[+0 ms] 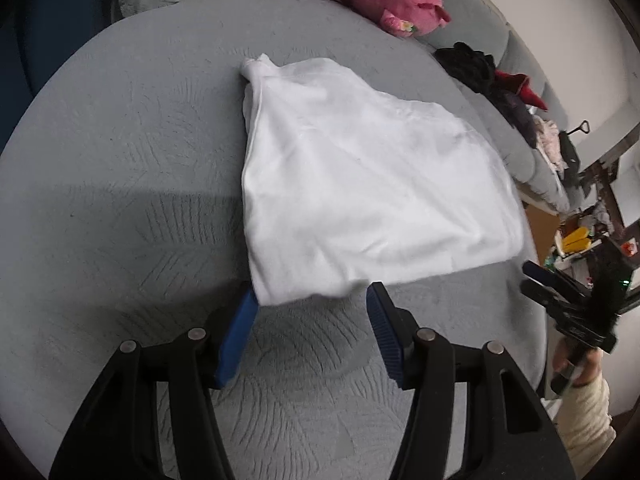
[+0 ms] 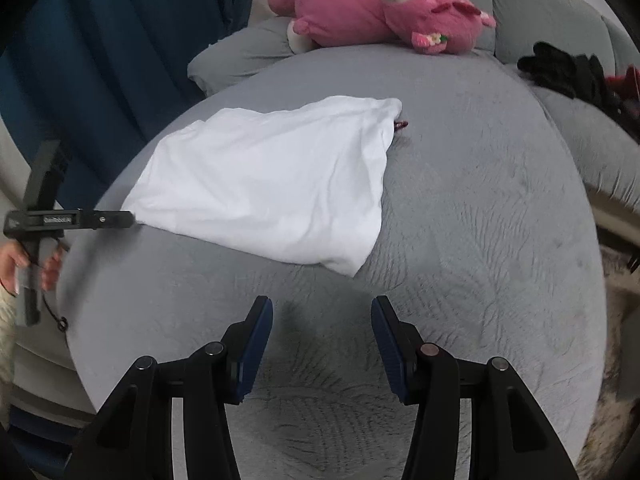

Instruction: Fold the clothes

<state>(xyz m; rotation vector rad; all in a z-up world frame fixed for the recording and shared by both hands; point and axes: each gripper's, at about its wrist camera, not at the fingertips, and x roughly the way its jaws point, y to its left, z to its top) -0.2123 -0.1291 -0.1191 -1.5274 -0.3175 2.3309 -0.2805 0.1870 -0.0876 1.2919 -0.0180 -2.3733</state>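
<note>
I see the grey quilted bed filling both views, and on it the white garment lies folded into a broad flat panel. In my left wrist view its long axis runs from the near hem just ahead of my fingers up to a bunched, narrow corner at the far end, pointing toward the pillows; the cloth is plain white, mostly smooth with soft creases, and its left edge shows a doubled fold. In my right wrist view the same garment lies left of centre, its near corner pointing down toward my right gripper. Beyond it a pink plush toy rests on its side against the grey pillows, and a heap of dark clothes sits at the bed's right edge. My left gripper is at the garment's near hem with its blue pads spread wide, the hem's corner overlapping the left pad's tip; nothing is pinched. My right gripper hovers over bare bedding, well apart from the garment, its jaws likewise spread wide.
</note>
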